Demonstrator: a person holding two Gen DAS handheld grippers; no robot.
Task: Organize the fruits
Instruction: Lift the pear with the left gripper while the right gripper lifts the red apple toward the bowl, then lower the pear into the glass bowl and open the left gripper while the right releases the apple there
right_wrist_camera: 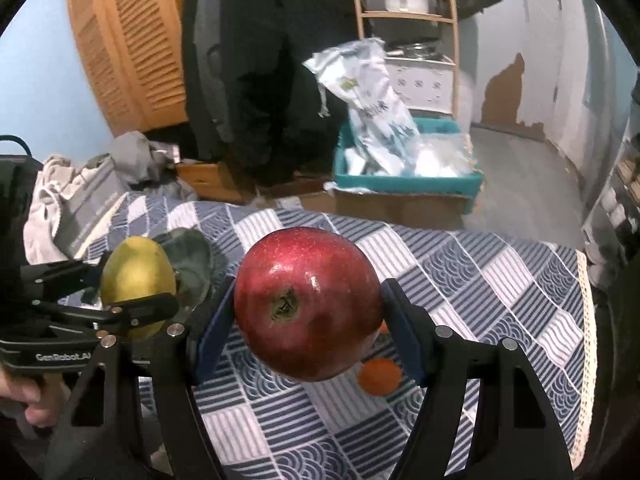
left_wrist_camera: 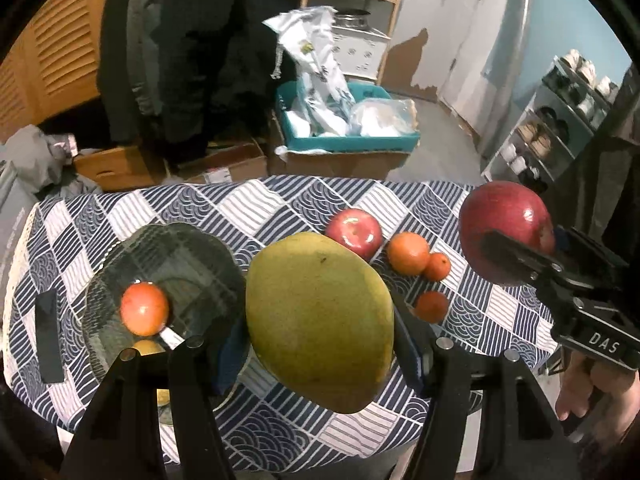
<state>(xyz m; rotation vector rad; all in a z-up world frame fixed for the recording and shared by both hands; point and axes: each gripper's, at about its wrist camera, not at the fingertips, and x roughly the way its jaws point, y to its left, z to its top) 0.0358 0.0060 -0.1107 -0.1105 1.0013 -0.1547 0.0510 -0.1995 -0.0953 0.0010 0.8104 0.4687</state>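
Here the left gripper (left_wrist_camera: 320, 356) is closed around a green-yellow mango (left_wrist_camera: 320, 320), held in the air above the near edge of the table (left_wrist_camera: 280, 432). Its long axis runs tilted, the narrow end pointing down toward the near edge. The right gripper (right_wrist_camera: 308, 320) is clamped on a large red apple (right_wrist_camera: 308, 304), its dry stem pit turned to the camera, also lifted above the table.

A glass plate (left_wrist_camera: 192, 256) with a wavy rim sits toward the left edge and carries a round orange-red fruit (left_wrist_camera: 145, 309). Near the middle lie a smaller red apple (left_wrist_camera: 354, 233) and three small oranges (left_wrist_camera: 408, 253), two of them touching.

The cloth has a navy and white pattern of stripes and waves. Behind the table stand cardboard boxes, a teal crate (left_wrist_camera: 352, 144) with plastic bags, and a wooden louvred door (left_wrist_camera: 60, 52).
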